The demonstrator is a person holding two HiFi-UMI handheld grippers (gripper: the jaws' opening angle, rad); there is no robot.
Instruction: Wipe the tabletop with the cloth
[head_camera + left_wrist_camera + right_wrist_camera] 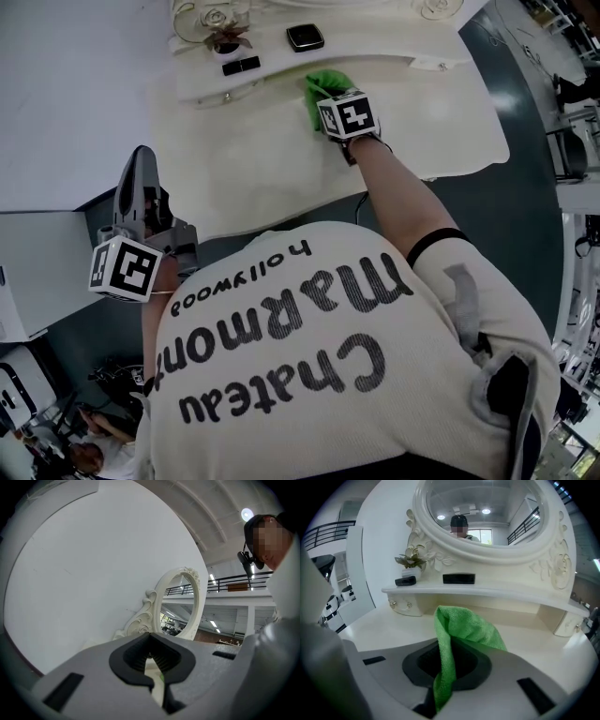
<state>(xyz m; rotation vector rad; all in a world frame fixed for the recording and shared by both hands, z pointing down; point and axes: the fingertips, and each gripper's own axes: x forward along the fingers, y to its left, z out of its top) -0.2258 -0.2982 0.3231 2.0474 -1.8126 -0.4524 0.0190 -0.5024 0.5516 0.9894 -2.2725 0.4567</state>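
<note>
A green cloth point(323, 89) lies bunched on the cream tabletop point(253, 159) just below the raised back shelf. My right gripper point(336, 105) is stretched out over the table and is shut on the green cloth point(471, 627). In the right gripper view the cloth runs down between the black pads point(480, 667) of the right gripper point(447, 660) and its free end rests on the tabletop point(384, 625). My left gripper point(141, 178) hangs off the table's left edge, pointing up. In its own view the left gripper point(152, 658) is shut with nothing in it.
The back shelf point(375, 42) carries a black box point(305, 37), a black bar point(241, 66) and a small dried plant point(225, 39). An ornate oval mirror point(487, 513) rises behind it. A white wall panel point(66, 94) stands left; dark floor point(525, 187) lies right.
</note>
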